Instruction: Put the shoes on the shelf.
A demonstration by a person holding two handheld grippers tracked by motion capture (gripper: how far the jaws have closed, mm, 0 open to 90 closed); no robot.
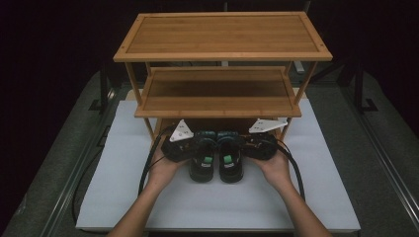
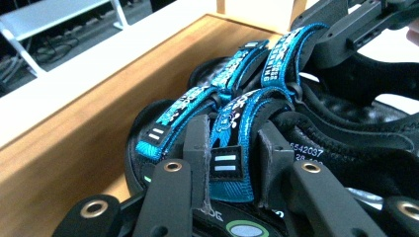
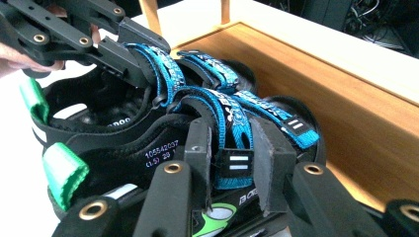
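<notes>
Two black sandals with blue straps and green heel tabs lie side by side, toes toward the bottom shelf (image 2: 74,138) of a bamboo rack (image 1: 222,34), heels over the white mat (image 1: 123,192). My left gripper (image 1: 196,148) is shut on the blue front strap (image 2: 228,148) of the left sandal (image 1: 202,165). My right gripper (image 1: 238,147) is shut on the matching strap (image 3: 232,143) of the right sandal (image 1: 230,165). Each gripper view shows the other gripper across the pair, the right gripper (image 2: 316,47) and the left gripper (image 3: 123,47). Whether the soles touch the surface is hidden.
The rack has three tiers; its middle shelf (image 1: 217,91) overhangs the sandals' toes and both hands. The bottom shelf's raised wooden rim (image 3: 346,94) runs close beside the sandals. Rack legs (image 1: 133,84) stand at either side. Cables (image 1: 148,168) trail back from both grippers.
</notes>
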